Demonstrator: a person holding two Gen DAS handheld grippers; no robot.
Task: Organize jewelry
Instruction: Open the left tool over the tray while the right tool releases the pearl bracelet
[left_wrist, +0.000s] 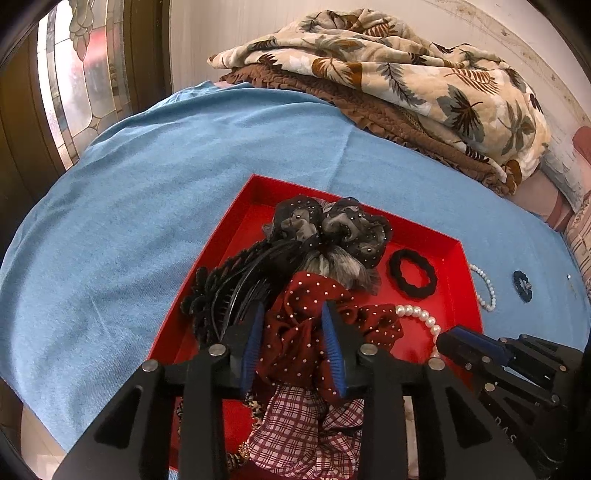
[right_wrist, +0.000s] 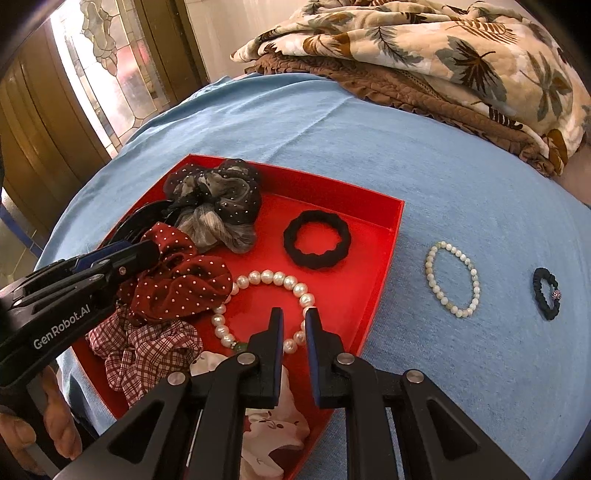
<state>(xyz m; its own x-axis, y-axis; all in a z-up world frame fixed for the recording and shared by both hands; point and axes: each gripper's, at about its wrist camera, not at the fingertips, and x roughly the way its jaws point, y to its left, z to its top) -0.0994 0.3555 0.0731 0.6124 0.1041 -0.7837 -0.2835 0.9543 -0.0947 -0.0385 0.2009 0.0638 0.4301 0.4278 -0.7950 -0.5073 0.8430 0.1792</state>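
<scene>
- The left gripper (left_wrist: 293, 334) had its fingers partly open astride the red dotted scrunchie (left_wrist: 314, 332) in the red tray (left_wrist: 469, 280) — seemingly letting it go, so it would lie among the other hair ties
- The right gripper (right_wrist: 294, 328) hung over the pearl bracelet (right_wrist: 266, 310), fingers nearly closed, empty
- A pale bead bracelet (right_wrist: 452, 278) and small black bracelet (right_wrist: 546, 293) lay outside on the blue bed cover (right_wrist: 461, 184) (presumably unsorted)

Both fisheye views look steeply down and forward along their own claw fingers, from close above the shallow red tray (left_wrist: 467, 284) (right_wrist: 384, 266). Both share this tray, the blue bed cover (left_wrist: 147, 206) (right_wrist: 461, 192) and the leaf-patterned blanket (left_wrist: 424, 74) (right_wrist: 461, 48).
</scene>
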